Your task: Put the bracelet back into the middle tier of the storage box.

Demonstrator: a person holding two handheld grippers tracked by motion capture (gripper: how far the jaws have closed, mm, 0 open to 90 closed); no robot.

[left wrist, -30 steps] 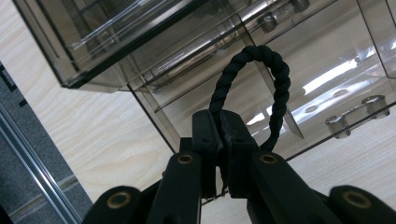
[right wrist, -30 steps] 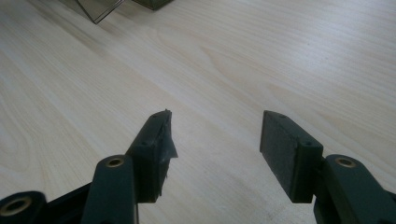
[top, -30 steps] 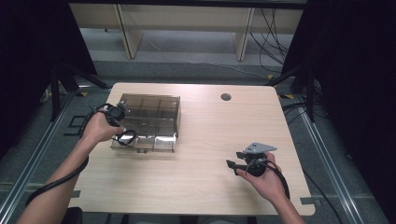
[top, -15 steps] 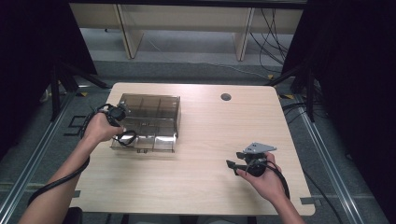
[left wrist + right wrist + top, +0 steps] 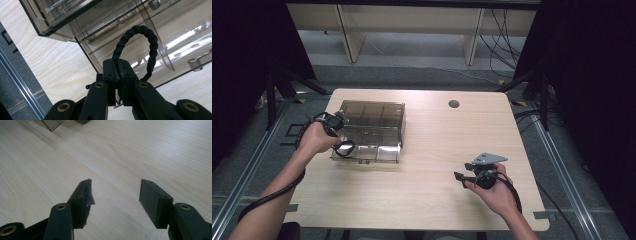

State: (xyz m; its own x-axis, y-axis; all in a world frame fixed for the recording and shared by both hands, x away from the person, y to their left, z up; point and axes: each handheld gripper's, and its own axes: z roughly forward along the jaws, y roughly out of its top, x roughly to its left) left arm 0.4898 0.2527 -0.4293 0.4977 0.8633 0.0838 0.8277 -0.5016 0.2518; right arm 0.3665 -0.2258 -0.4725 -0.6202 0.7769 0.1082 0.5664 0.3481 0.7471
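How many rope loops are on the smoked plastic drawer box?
1: the black rope loop hangs at the drawer box front, pinched in the left gripper. Others may be hidden behind the hand.

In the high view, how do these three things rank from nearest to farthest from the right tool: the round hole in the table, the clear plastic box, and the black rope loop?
Measured from the right tool:
1. The round hole, straight beyond it near the table's far edge.
2. The clear plastic box, far to its left; its nearest corner is about as close as the hole, too close to call.
3. The black rope loop, at the box's left front corner.
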